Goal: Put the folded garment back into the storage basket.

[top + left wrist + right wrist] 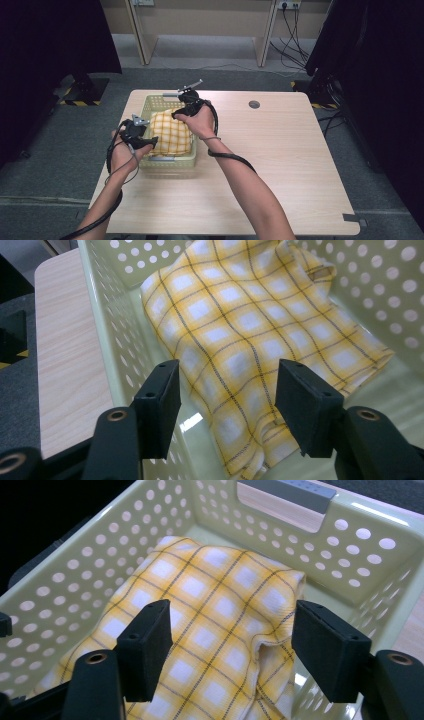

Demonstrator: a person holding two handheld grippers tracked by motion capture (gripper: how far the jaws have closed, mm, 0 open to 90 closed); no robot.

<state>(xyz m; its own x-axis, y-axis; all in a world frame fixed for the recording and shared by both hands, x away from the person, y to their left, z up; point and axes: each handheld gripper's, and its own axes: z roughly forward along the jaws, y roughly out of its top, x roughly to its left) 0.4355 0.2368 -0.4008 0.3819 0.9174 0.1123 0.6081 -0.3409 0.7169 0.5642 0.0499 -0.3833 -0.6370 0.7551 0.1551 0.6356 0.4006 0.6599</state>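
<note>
Just below both grippers (pixel 160 125), cloth (pixel 171 132).

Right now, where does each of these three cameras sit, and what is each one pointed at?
High view: above the person's side, looking forward and down on the table; forearms and both hands show.
Left gripper view: rides the left gripper, looking into the basket; its two black fingers stand apart.
Right gripper view: rides the right gripper, looking into the basket from another side; fingers apart.
All three views share the yellow checked cloth lying in the basket.
</note>
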